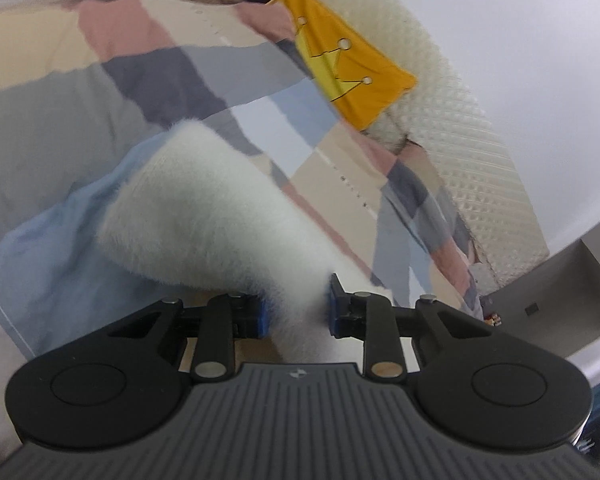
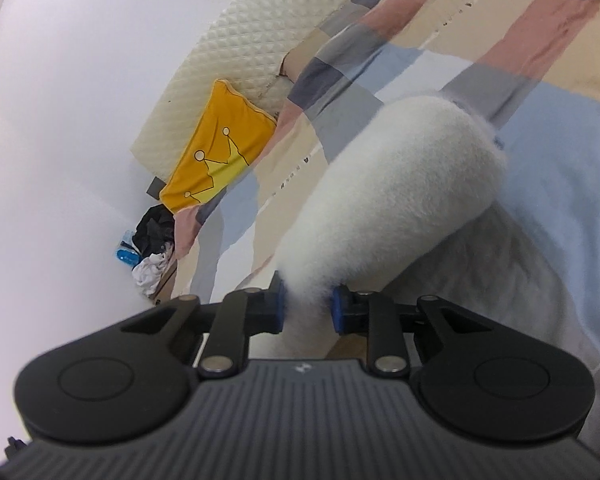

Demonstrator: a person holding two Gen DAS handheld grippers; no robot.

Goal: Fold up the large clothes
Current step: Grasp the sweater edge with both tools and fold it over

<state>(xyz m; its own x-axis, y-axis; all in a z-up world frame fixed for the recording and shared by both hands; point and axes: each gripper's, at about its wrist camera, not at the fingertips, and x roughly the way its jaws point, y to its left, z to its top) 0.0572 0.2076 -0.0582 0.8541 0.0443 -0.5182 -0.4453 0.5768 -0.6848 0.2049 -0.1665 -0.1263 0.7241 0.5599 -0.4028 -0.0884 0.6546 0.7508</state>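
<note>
While both wrist cameras are tilting steeply, each gripper is pinching a bunched fold of the white fleece garment (image 1: 204, 204). The left gripper (image 1: 298, 314) is closing its blue pads on a narrow neck of fleece, and the cloth is fanning out ahead of it above the patchwork bedspread (image 1: 100, 80). The right gripper (image 2: 307, 307) is clamping the garment the same way; a thick roll of fleece (image 2: 400, 184) is rising from between its jaws over the same bedspread (image 2: 420, 20).

Judgement: two separate holds are letting the person lift and spread a bulky piece evenly before laying it down for a fold. Which part of the garment each gripper is holding cannot be told; much of it is lying outside both views.

Surroundings: a yellow crown-print pillow (image 1: 340, 68) is leaning against the cream quilted headboard (image 1: 460, 120) at the bed's far end, well apart from the garment. A dark heap of other clothes (image 2: 156, 236) is sitting near the wall. The fleece looks soft and slippery, so a firm grip is probably mattering here.
</note>
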